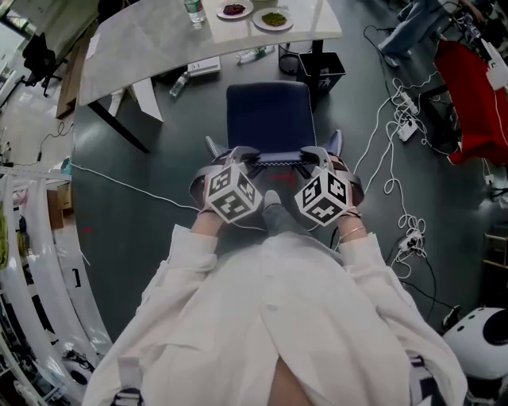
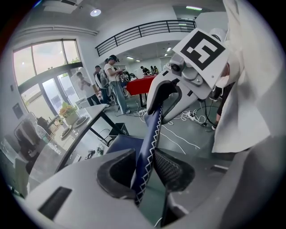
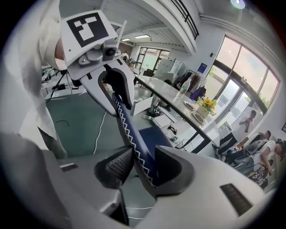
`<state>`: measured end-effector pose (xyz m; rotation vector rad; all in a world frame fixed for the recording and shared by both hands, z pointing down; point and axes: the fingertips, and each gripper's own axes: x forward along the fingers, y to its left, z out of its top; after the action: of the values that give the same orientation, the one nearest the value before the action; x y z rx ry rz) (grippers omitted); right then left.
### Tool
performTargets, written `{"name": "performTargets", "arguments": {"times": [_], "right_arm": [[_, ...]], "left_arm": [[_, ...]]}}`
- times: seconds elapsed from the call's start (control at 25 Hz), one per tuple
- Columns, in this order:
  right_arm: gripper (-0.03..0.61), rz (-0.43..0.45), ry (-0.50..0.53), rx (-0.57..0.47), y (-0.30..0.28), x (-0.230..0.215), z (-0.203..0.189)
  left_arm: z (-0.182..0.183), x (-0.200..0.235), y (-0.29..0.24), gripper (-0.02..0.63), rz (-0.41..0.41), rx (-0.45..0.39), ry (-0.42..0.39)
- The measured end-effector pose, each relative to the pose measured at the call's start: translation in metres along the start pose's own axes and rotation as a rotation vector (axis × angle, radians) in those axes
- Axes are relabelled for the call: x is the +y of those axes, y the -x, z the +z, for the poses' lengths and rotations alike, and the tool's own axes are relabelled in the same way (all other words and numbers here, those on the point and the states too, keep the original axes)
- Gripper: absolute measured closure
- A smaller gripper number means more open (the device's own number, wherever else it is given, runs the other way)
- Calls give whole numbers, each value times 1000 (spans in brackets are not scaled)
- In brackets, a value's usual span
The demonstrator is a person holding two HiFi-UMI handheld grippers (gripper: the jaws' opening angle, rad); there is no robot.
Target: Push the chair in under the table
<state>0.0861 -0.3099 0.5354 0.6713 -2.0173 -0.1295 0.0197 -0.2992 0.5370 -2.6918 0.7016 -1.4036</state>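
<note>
Left tool (image 1: 232, 156) and right tool (image 1: 316, 156) each clamp the top edge of the chair's (image 1: 268, 115) backrest (image 2: 149, 134). The seat is near the worktop (image 1: 151, 51) edge, not under it, so I judge the push unfinished. The floor (image 1: 151, 186) is dark, with cables (image 1: 390, 170) at the right and plates (image 1: 272, 19) on the worktop.

Head cam: high up, aimed steeply down at chair (image 1: 268, 119) + desk (image 1: 151, 55). Left tool (image 2: 145, 172) cam & right tool (image 3: 142, 167) cam sit right behind their jaws, v close, facing each other along the backrest (image 2: 149, 138). All 3 share chair + desk.
</note>
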Motion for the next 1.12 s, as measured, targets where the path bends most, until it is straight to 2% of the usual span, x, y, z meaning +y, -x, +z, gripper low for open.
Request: {"name": "performTargets", "arguments": {"times": [0.84, 1.12], "right_arm": [[433, 1, 77, -48, -63, -126, 19], [433, 7, 97, -59, -79, -151, 27]], "left_arm": [[37, 119, -58, 486, 72, 5, 30], [41, 149, -68, 479, 99, -4, 53]]}}
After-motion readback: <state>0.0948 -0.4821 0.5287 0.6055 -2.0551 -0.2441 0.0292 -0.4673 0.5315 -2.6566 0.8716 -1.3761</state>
